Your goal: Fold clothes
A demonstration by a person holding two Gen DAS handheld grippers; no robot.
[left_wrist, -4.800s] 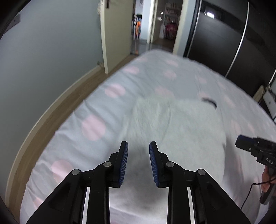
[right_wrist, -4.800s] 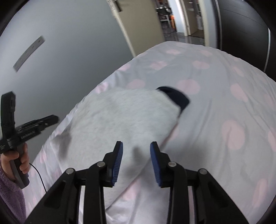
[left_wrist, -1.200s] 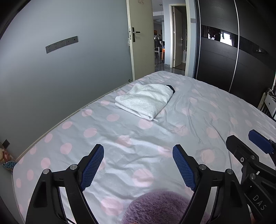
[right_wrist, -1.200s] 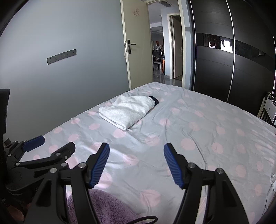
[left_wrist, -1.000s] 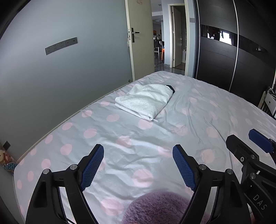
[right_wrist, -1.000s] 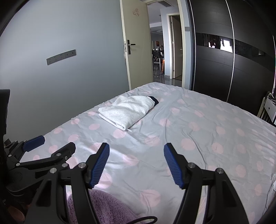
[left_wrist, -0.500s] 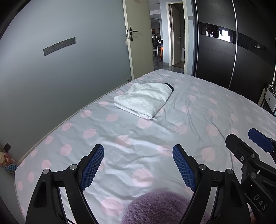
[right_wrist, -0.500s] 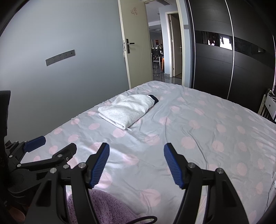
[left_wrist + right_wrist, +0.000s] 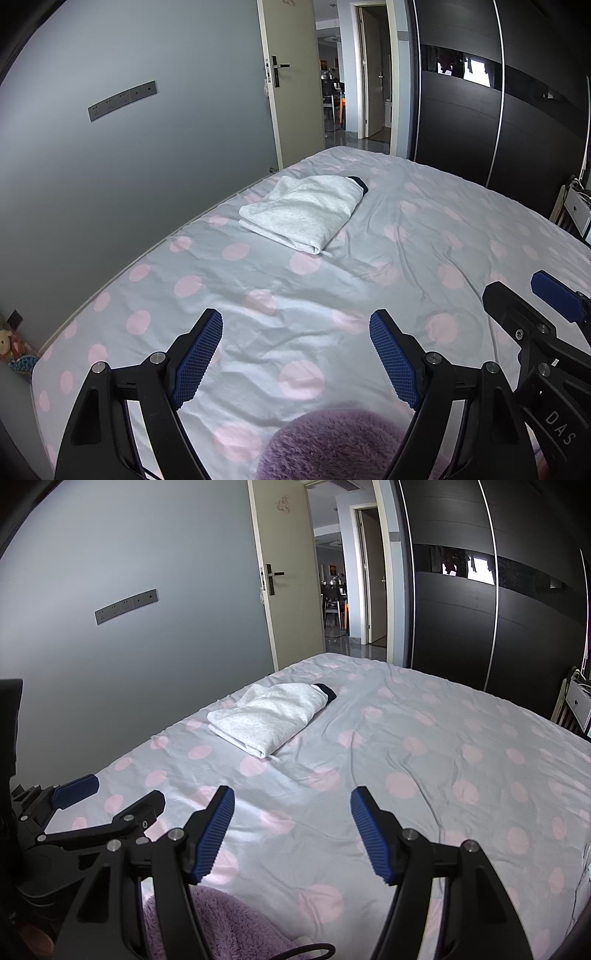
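Folded garment [image 9: 303, 214] lies lengthwise, dark cuff toward door; left gripper [image 9: 295, 354] and right gripper [image 9: 291, 834] released

White letters "DAS" on black body of right gripper [image 9: 550, 299], low right of left gripper's fingers [image 9: 199, 354]. No other readable text.

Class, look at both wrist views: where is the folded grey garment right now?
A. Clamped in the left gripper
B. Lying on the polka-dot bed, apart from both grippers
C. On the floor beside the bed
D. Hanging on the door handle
B: the folded grey garment lies on the polka-dot bed, well ahead of the open left gripper and the open right gripper.
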